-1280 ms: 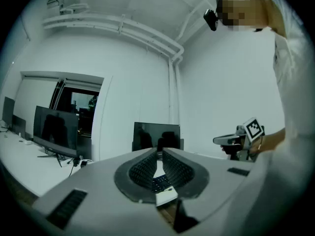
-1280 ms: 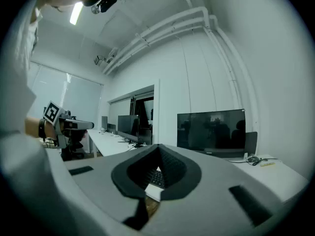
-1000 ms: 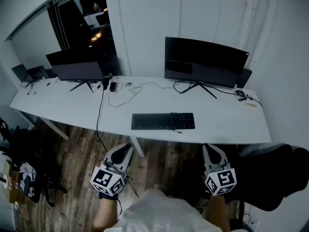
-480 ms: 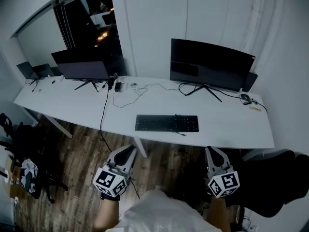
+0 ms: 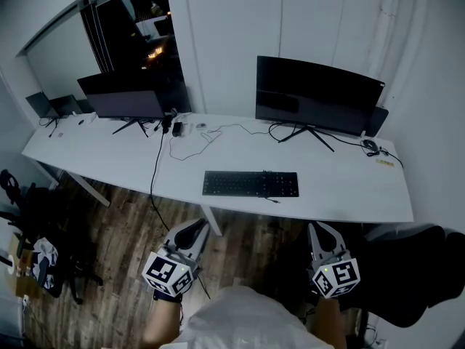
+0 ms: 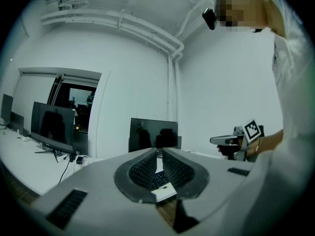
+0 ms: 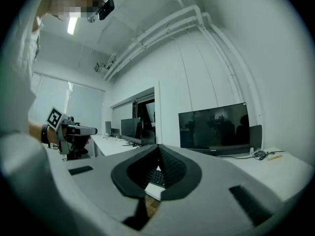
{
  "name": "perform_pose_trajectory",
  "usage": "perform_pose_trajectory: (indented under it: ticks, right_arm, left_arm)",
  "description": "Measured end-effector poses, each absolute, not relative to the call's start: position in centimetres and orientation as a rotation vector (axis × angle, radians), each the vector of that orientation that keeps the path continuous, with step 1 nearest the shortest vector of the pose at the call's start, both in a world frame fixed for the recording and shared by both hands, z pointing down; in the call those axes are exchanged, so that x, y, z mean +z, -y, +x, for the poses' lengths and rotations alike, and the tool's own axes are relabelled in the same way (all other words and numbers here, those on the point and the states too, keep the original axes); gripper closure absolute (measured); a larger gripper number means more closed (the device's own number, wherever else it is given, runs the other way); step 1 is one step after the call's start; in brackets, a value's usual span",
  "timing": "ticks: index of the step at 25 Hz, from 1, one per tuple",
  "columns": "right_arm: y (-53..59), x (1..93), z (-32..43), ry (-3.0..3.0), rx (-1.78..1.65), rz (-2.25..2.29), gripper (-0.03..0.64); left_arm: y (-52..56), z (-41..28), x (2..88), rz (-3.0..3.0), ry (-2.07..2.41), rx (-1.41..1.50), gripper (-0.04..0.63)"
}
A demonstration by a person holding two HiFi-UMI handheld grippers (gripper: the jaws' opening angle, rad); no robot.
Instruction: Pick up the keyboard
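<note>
A black keyboard [image 5: 251, 184] lies flat near the front edge of the long white desk [image 5: 341, 187], in front of the right monitor. Both grippers hang over the floor on the near side of the desk, well short of the keyboard. My left gripper [image 5: 197, 227] is shut and holds nothing; it points at the desk from the lower left. My right gripper [image 5: 317, 230] is also shut and holds nothing, below and to the right of the keyboard. In the left gripper view the jaws [image 6: 159, 151] meet, with the keyboard [image 6: 158, 178] small behind them. The right gripper view shows the same closed jaws [image 7: 158, 146].
Two dark monitors [image 5: 318, 93] [image 5: 120, 97] stand at the back of the desk, with cables [image 5: 190, 142] trailing between them. A black chair [image 5: 414, 267] sits at the lower right, and bags and a chair base [image 5: 36, 253] at the lower left on the wood floor.
The desk and keyboard sit slightly further right and lower in the head view than a second ago. The left gripper has edged a little to the right. Both jaws stay shut.
</note>
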State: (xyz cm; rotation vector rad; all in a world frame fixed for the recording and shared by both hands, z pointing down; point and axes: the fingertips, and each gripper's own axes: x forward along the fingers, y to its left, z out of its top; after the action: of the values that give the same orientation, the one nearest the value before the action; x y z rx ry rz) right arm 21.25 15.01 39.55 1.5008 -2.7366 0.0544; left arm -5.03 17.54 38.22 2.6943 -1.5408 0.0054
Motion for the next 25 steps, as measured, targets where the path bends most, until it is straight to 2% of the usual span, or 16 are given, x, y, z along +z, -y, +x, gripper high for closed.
perform_pose_trajectory:
  ticks: [25]
  right_arm:
    - [-16.4, 40.9, 24.2, 2.722, 0.106, 1.488, 0.614]
  left_arm:
    - [-18.1, -1.1, 38.6, 2.717, 1.484, 0.053, 0.561]
